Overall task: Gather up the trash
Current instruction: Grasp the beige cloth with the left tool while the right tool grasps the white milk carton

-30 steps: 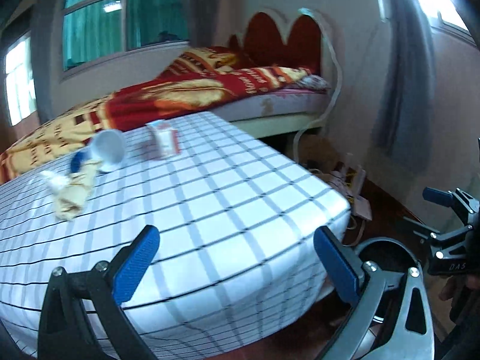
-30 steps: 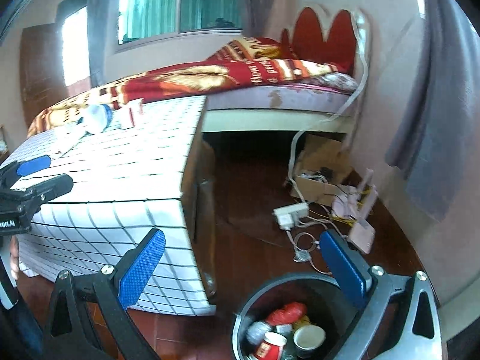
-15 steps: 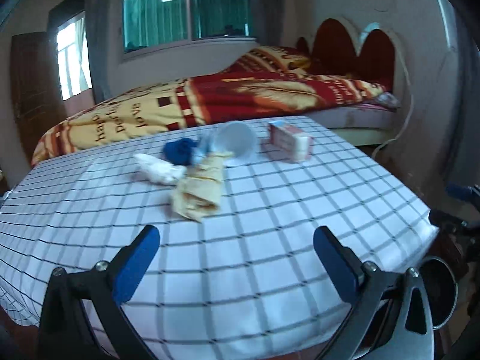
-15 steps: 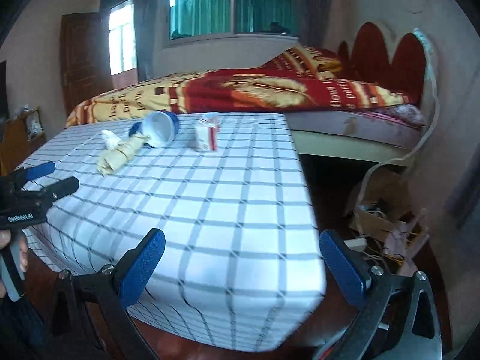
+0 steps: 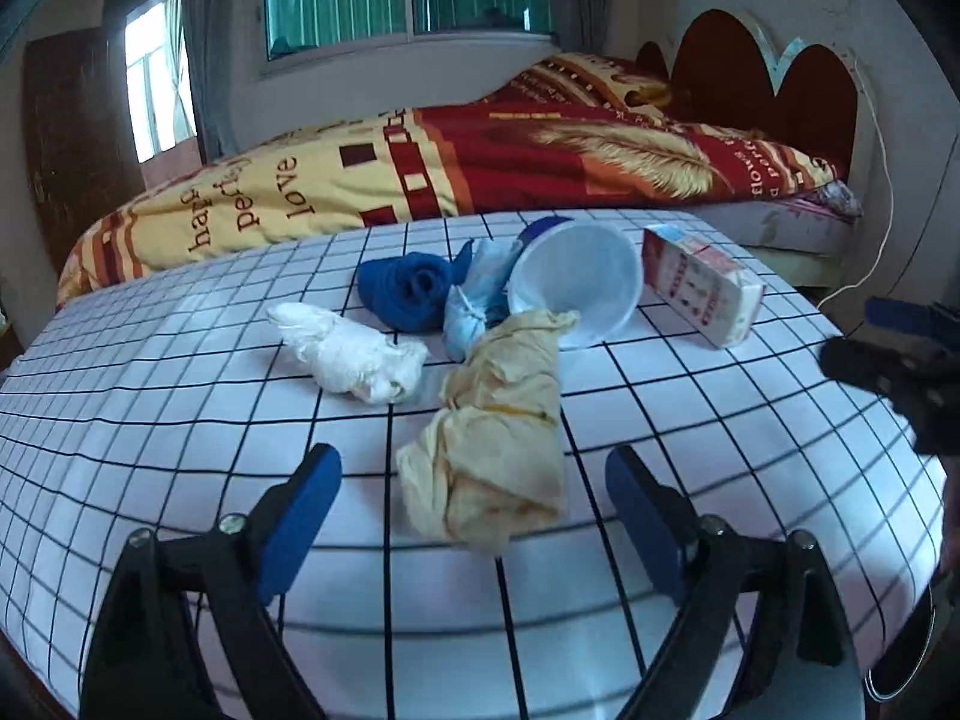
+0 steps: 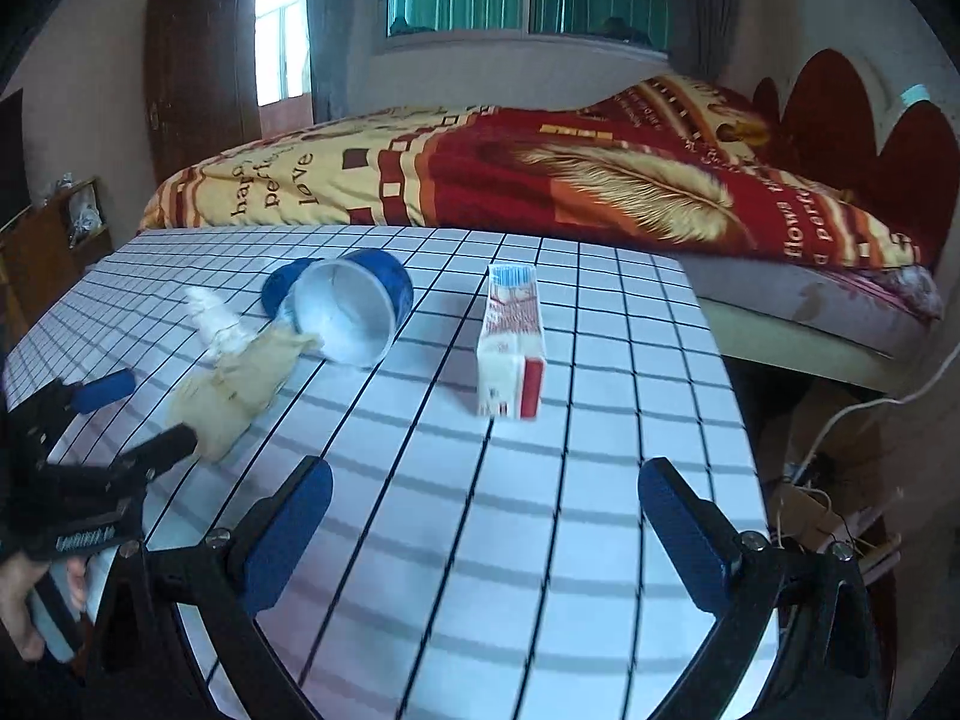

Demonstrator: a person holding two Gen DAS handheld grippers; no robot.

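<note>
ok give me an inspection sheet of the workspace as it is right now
surface: table under a white grid-check cloth.
job's things: yellowish wrapper, white tissue wad, blue cloth, pale blue wad, tipped paper cup, carton lying flat.
clutter: nothing seen.
grippers: left gripper closing around the wrapper, pads not touching; right gripper open, empty.
cables: white cord beside the bed.
surroundings: bed with red and yellow blanket, windows, curtains.
</note>
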